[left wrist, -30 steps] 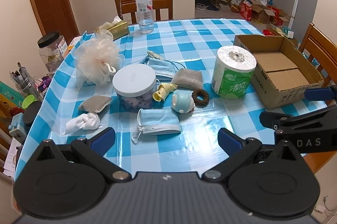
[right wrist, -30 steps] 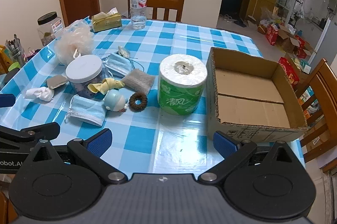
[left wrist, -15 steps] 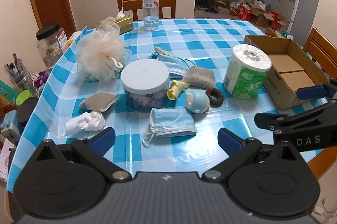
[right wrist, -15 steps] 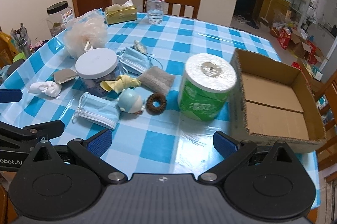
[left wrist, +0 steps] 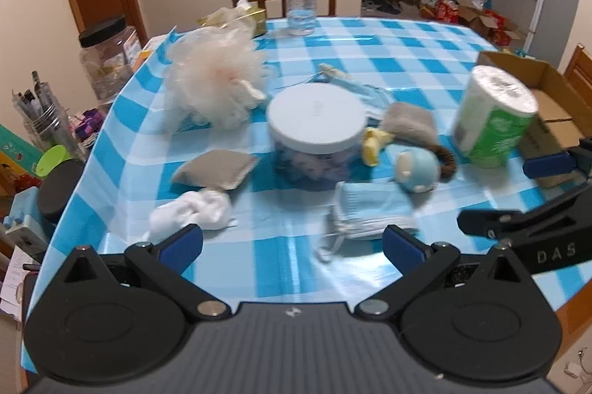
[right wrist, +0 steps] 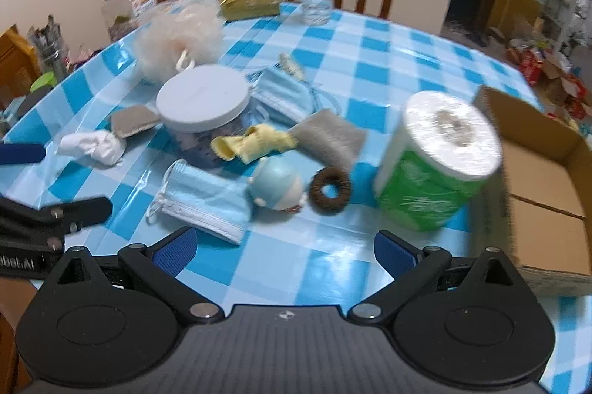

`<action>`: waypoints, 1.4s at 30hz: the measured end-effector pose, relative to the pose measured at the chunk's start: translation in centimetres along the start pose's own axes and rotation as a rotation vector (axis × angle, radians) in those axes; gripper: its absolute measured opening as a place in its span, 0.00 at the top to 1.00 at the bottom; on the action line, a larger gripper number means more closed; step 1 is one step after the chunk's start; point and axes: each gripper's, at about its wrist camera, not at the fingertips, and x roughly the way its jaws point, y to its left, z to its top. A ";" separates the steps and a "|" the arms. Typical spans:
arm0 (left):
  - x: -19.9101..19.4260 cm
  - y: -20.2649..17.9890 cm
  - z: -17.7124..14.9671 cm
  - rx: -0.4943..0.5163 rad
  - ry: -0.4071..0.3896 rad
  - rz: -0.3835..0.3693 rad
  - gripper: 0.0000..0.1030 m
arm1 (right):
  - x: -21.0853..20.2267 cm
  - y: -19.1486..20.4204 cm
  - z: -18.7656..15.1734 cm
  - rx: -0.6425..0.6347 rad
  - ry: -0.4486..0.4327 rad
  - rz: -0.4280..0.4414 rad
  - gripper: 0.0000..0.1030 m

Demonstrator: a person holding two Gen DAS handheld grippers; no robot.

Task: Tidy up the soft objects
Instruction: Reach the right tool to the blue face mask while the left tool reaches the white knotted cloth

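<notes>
Both grippers hang over the near edge of the table (left wrist: 388,60), its glossy blue-and-white checked cloth bare beneath them. The left gripper (left wrist: 292,244) has its jaws wide apart with nothing between them, and the right gripper (right wrist: 285,247) is likewise spread and empty.

Toward the left edge lies a knotted white cloth (left wrist: 192,212), limp and light; I judge a pinch on its bunched middle would hold. Behind it lie a flat grey pad (left wrist: 214,168) and a frothy peach bath pouf (left wrist: 214,79), airy netting best taken by its cord loop. In the middle stands a clear jar with a white lid (right wrist: 201,97), rigid and smooth, probably not one of the soft things. A crumpled yellow rag (right wrist: 255,144) leans on it. Nearest the grippers is a pleated blue face mask (right wrist: 207,197), thin and floppy, so grip the folded body rather than the ear loops. Beside it are a rounded blue plush toy (right wrist: 277,186) and a fuzzy brown hair ring (right wrist: 330,188). Right of these stands a wrapped toilet roll (right wrist: 436,164); its film looks slippery. At the right edge is an open cardboard box (right wrist: 547,149), empty and likely the destination.
</notes>
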 end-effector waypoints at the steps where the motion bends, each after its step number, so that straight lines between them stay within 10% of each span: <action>1: 0.3 0.4 0.0 -0.003 0.005 0.007 0.01 | 0.7 0.3 0.0 -0.010 0.012 0.015 0.00; 22: 3.2 6.1 0.3 -0.086 0.025 0.069 0.01 | 8.6 7.8 3.5 -0.442 0.036 0.243 0.00; 42: 8.6 7.1 1.9 -0.060 0.060 0.049 0.01 | 9.0 9.0 0.6 -0.469 0.257 0.293 0.00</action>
